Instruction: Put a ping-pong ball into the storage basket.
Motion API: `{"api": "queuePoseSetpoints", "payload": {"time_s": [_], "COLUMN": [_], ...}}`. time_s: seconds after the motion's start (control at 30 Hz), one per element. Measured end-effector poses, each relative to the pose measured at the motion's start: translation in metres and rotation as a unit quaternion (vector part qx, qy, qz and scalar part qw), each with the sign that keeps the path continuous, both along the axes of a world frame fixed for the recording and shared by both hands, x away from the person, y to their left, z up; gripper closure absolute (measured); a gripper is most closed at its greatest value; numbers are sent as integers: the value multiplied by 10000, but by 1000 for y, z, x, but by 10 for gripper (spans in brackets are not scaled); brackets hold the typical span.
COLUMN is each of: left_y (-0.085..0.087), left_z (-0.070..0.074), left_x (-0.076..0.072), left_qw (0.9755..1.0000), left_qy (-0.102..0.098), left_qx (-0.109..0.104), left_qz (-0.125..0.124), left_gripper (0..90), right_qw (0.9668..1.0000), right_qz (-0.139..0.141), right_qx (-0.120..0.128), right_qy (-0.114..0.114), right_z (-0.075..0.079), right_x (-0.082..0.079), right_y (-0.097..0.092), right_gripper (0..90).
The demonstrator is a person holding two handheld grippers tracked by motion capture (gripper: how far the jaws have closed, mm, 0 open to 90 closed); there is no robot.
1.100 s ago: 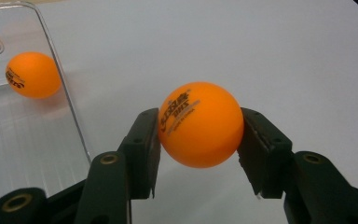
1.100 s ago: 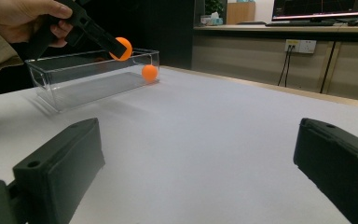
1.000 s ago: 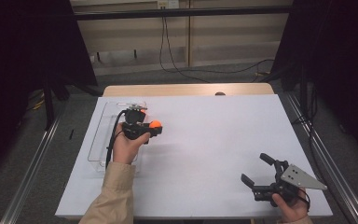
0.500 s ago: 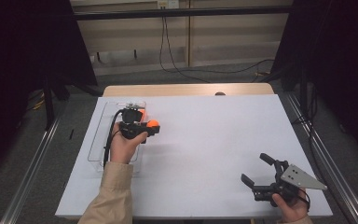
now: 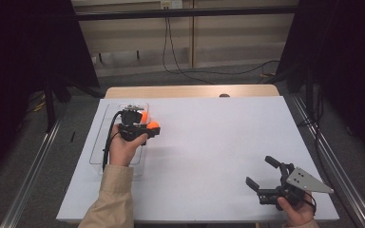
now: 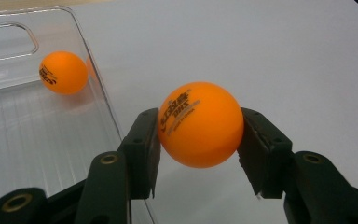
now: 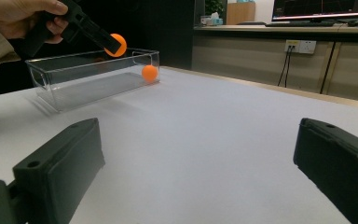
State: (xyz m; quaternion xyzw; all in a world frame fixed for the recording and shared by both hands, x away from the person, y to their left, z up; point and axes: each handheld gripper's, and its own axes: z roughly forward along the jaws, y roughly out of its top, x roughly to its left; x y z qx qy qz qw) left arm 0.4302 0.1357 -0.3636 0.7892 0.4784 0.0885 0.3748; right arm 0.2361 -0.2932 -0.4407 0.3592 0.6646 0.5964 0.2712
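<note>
The left gripper (image 6: 198,140) clamps an orange table-tennis ball (image 6: 200,125) between its two black jaws, above the right wall of the clear plastic tray (image 6: 103,88). Black print runs across the ball; I cannot read it for sure. A second orange ball (image 6: 63,72) with similar print lies inside the tray. The right gripper (image 5: 265,176) rests over the white table (image 5: 218,137), jaws wide apart, holding nothing.

Beige sleeve (image 5: 109,199); black hand-held gripper (image 5: 266,183) with grey three-cornered plate (image 5: 306,180).
</note>
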Motion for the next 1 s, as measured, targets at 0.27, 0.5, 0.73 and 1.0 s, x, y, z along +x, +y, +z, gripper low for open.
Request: {"api": "queuePoseSetpoints", "payload": {"time_s": [0.27, 0.5, 0.73, 1.0], "left_y": [5, 9, 15, 19], "left_z": [2, 4, 5, 6], "left_x": [0, 0, 0, 0], "left_qw": [10000, 10000, 9999, 9998], "left_qy": [4, -10, -25, -61], "left_qx": [-9, -14, -17, 8], "left_qz": [29, 75, 129, 175], "left_gripper": [510, 509, 509, 509], "right_qw": [10000, 10000, 10000, 10000], "right_qz": [-1, 3, 5, 6], "right_qx": [-6, 4, 1, 5], "right_qy": [-3, 1, 2, 3], "right_z": [0, 0, 0, 0], "right_x": [0, 0, 0, 0], "right_y": [0, 0, 0, 0], "right_gripper": [9, 8, 8, 8]}}
